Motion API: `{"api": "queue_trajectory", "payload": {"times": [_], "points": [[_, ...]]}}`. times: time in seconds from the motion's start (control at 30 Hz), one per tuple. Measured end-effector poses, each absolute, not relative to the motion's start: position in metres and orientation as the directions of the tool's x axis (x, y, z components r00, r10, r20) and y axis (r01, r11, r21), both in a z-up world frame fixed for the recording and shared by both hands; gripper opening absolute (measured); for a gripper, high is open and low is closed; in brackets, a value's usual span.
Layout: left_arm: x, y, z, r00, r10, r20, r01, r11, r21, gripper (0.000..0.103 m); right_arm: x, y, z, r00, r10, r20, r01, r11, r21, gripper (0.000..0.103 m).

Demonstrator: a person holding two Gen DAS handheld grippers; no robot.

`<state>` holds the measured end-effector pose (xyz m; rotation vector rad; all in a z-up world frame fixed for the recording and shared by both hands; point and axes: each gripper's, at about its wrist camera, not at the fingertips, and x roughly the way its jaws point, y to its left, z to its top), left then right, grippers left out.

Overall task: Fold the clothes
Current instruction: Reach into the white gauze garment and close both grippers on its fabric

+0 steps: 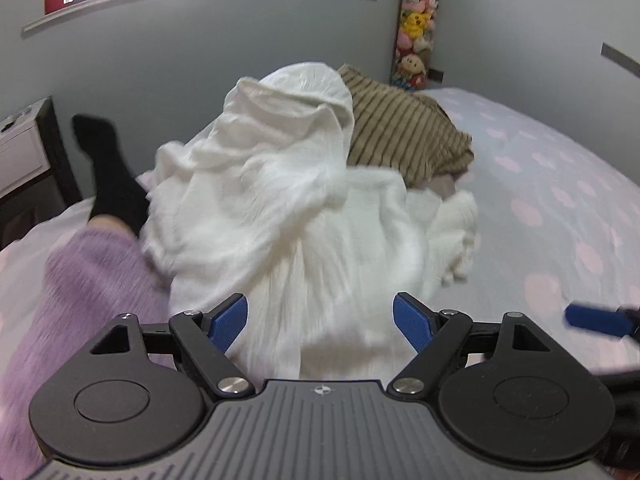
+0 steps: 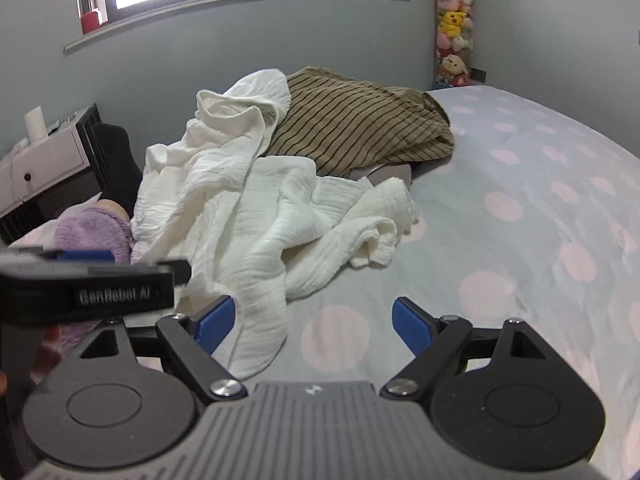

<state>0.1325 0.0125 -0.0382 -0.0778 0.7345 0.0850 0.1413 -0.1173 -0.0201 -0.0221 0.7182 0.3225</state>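
A crumpled white garment (image 1: 280, 208) lies in a heap on the bed; it also shows in the right wrist view (image 2: 256, 208). Behind it lies a brown striped garment (image 1: 400, 132), also in the right wrist view (image 2: 360, 124). My left gripper (image 1: 320, 320) is open, right above the near end of the white garment, with nothing between its blue pads. My right gripper (image 2: 312, 320) is open and empty over the bed sheet, with a strip of the white garment by its left fingertip (image 2: 216, 320). The left gripper's body (image 2: 88, 288) shows at the left of the right wrist view.
The bed sheet (image 2: 520, 220) is pale grey with pink dots. A person's leg in purple fleece (image 1: 80, 288) and a black sock (image 1: 108, 168) lies at the left. A white nightstand (image 2: 44, 160) stands left of the bed. A tube of plush toys (image 2: 454, 28) stands in the corner.
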Motion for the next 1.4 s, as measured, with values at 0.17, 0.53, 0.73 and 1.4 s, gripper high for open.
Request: {"api": "queue_trajectory", "payload": {"times": [0.17,0.53,0.73,1.4], "points": [[0.164,0.032,-0.057,0.704,0.036,-0.709,-0.156,0.982,-0.105,0.08,0.173,-0.092,-0.04,0.675,0.308,-0.67,-0.355,0.932,0.071,0.087],[0.181,0.051,-0.116,0.611,0.097,-0.786,-0.236,0.97,-0.063,0.08,0.223,-0.048,-0.096,0.595,0.307,-0.743,-0.4,0.915,0.057,0.087],[0.187,0.045,-0.128,0.591,0.111,-0.799,-0.242,0.969,-0.044,0.081,0.234,-0.054,-0.126,0.538,0.33,-0.776,-0.348,0.925,0.152,0.101],[0.188,0.049,-0.138,0.581,0.15,-0.8,-0.316,0.947,-0.052,0.103,0.236,-0.054,-0.128,0.535,0.344,-0.772,-0.357,0.92,0.163,0.103]]}}
